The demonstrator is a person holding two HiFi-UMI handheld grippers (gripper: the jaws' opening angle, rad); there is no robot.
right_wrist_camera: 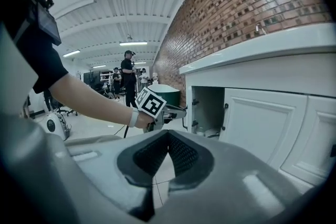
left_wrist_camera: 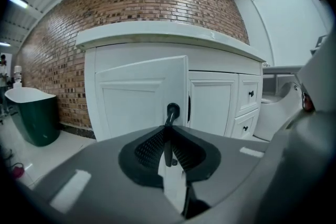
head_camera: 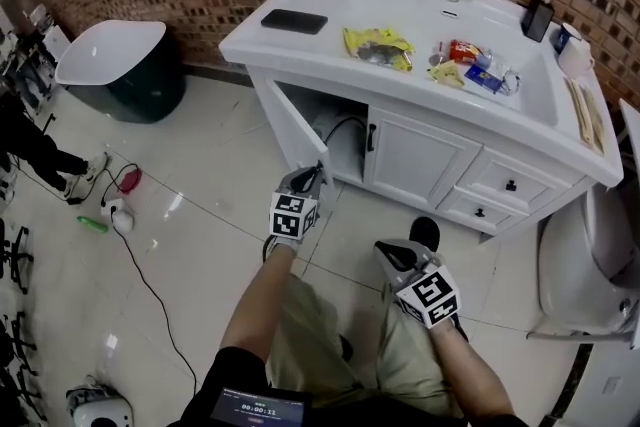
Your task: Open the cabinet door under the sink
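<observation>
Two claws in view. L claw is pinched tight on the black handle of the cabinet door. That door stands ajar right in front of it, w/ the dark opening beyond. R claw is closed, tips together, nothing in it. It's held low to the R of the L claw, apart from the shut door ahead.

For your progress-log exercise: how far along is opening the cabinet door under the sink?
Done: the left door stands swung well out, the cupboard interior showing. In hand: the left tongs are shut on its handle. Left: perhaps only letting go; the right tongs are shut, empty.
</observation>
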